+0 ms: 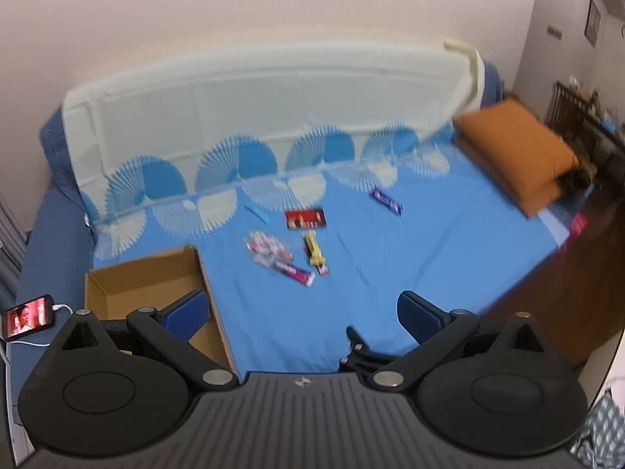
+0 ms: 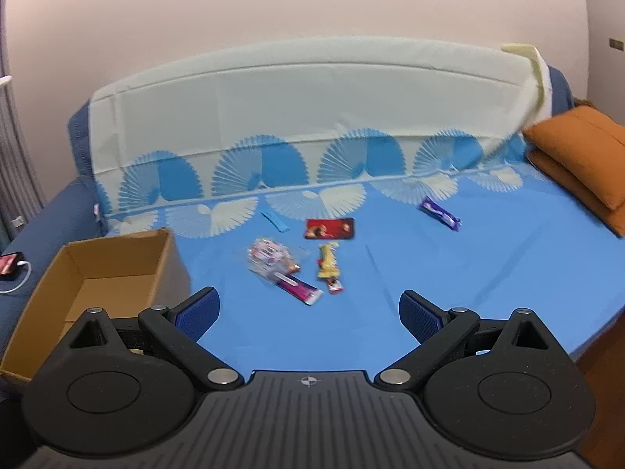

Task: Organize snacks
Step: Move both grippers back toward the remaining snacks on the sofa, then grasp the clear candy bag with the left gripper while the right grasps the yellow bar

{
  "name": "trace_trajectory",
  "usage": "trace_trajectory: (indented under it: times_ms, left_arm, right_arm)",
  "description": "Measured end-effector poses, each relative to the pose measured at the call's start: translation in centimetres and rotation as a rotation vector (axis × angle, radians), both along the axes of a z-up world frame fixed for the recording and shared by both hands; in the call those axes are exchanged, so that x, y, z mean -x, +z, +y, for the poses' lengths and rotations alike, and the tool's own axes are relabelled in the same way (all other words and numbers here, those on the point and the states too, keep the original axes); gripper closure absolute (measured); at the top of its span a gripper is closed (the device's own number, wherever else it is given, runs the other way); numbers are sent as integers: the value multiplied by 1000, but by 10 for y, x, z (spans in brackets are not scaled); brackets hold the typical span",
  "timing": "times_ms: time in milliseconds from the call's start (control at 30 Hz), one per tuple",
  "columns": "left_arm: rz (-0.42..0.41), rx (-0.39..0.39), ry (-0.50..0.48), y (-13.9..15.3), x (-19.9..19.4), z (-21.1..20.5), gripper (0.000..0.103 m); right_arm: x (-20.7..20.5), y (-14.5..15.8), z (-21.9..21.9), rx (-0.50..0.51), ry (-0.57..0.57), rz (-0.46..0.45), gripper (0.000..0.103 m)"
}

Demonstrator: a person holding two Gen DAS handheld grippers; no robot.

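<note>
Blue sheeting covers the bed (image 2: 449, 281) under both grippers. Nearest, the left gripper (image 1: 300, 312) and right gripper (image 2: 308, 310) hover with jaws apart, holding nothing. Just left sits an open cardboard box (image 2: 113, 269). Farther lie the snacks: pink bar (image 2: 299, 287), clear candy bag (image 2: 269, 260), yellow bar (image 2: 327, 264), red packet (image 2: 329, 229), purple bar (image 2: 439, 215). Risks: overlapping wrappers could be pinched together, and soft sheeting may bunch between the jaws.

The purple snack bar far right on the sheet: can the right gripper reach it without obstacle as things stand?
Probably yes. The right gripper is open and empty, and only bare blue sheet lies between it and the purple snack bar, which lies apart from the other snacks.
</note>
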State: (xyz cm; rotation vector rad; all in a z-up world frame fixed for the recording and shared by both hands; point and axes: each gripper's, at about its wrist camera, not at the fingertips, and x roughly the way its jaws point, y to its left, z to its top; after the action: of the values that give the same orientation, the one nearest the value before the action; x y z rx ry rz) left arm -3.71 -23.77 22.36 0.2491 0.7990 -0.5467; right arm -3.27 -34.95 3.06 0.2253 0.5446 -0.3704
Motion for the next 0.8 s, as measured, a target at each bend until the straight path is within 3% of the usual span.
trace_trajectory:
  times_ms: [233, 400, 533, 800]
  left_arm:
    - [116, -49, 46, -52, -56, -13, 0]
    - [213, -133, 136, -102, -112, -27, 0]
    - [288, -156, 188, -145, -164, -41, 0]
    - [351, -185, 287, -235, -272, -86, 0]
  right_arm:
    - [5, -14, -33, -31, -73, 20, 4]
    - [2, -32, -64, -64, -125, 52, 4]
    - [-7, -48, -88, -77, -145, 79, 4]
    - [-47, -80, -133, -93, -130, 117, 3]
